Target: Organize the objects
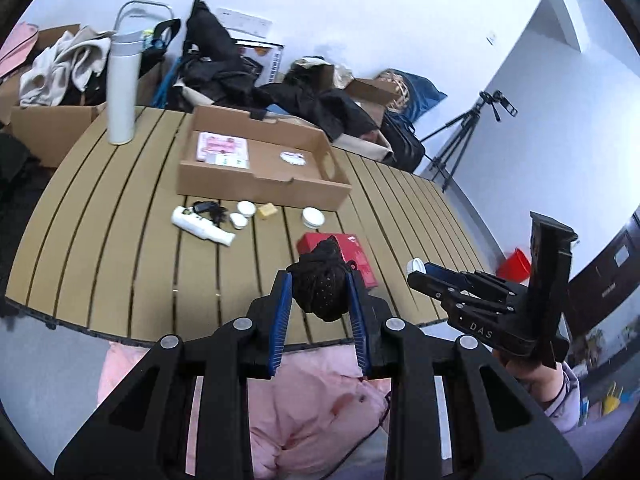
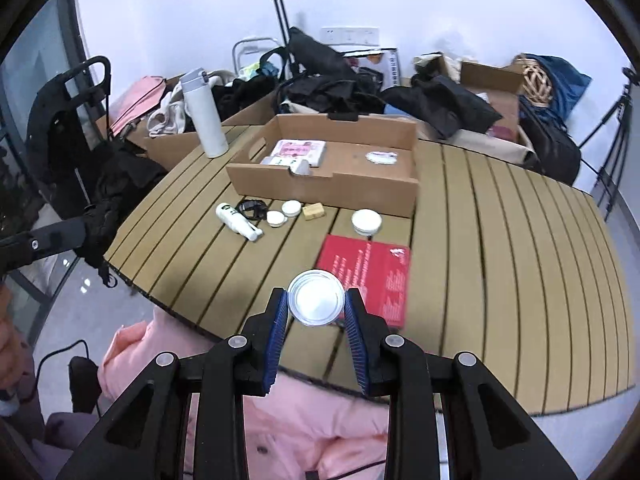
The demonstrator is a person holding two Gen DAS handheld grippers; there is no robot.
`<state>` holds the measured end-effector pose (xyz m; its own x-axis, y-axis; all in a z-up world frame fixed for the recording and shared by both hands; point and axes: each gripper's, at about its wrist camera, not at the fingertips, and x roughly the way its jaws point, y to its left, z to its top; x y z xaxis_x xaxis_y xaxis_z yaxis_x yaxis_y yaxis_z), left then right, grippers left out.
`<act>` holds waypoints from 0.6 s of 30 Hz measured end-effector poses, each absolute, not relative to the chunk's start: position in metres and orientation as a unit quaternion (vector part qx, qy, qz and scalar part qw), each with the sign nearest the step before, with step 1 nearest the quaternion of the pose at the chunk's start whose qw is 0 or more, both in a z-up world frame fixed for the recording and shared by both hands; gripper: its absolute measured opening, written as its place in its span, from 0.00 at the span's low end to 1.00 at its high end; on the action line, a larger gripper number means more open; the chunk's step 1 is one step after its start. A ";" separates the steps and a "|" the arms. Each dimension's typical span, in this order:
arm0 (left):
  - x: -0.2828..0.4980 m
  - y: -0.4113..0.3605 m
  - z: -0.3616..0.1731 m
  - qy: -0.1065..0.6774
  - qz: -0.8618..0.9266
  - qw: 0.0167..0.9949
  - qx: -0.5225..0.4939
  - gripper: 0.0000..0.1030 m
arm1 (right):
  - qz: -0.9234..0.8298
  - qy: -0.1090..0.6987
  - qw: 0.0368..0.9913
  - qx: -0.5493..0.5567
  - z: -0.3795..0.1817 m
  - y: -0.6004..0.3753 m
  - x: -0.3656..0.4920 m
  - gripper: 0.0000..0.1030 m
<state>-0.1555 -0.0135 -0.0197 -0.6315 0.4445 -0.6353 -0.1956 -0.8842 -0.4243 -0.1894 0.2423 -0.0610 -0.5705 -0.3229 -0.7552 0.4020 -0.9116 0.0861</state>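
My left gripper [image 1: 319,284] is shut on a bunched black fabric item [image 1: 320,286], held above the near table edge. My right gripper [image 2: 316,300] is shut on a round white jar [image 2: 316,298], also above the near edge; it shows from the side in the left wrist view [image 1: 416,270]. A red booklet [image 2: 368,270] lies just beyond. An open cardboard tray [image 2: 332,186] holds a pink packet [image 2: 298,150] and a small white disc [image 2: 381,157]. In front of it lie a white tube [image 2: 238,220], a black cable [image 2: 252,206], two small white caps [image 2: 284,214], a tan block [image 2: 313,211] and a white round tin [image 2: 366,221].
A tall white flask [image 2: 204,116] stands at the slatted table's [image 2: 500,260] far left. Boxes, dark clothes and bags pile up behind the table. A tripod [image 1: 460,136] stands at the right. Pink bedding [image 2: 304,432] lies below the near edge.
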 end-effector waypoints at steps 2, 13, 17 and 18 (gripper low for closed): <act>-0.158 -0.007 -0.020 -0.153 0.888 0.179 -0.395 0.23 | -0.889 0.042 0.204 0.408 -0.058 0.246 -0.187 0.31; -0.286 0.001 0.038 -0.104 0.903 0.182 -0.375 0.24 | -0.900 0.050 0.244 0.359 -0.009 0.242 -0.272 0.31; -0.377 0.010 0.033 -0.103 0.887 0.184 -0.411 0.24 | -0.885 0.038 0.258 0.386 0.000 0.227 -0.365 0.31; -0.401 0.011 0.024 -0.112 0.880 0.184 -0.424 0.24 | -0.875 0.031 0.261 0.407 -0.008 0.222 -0.397 0.31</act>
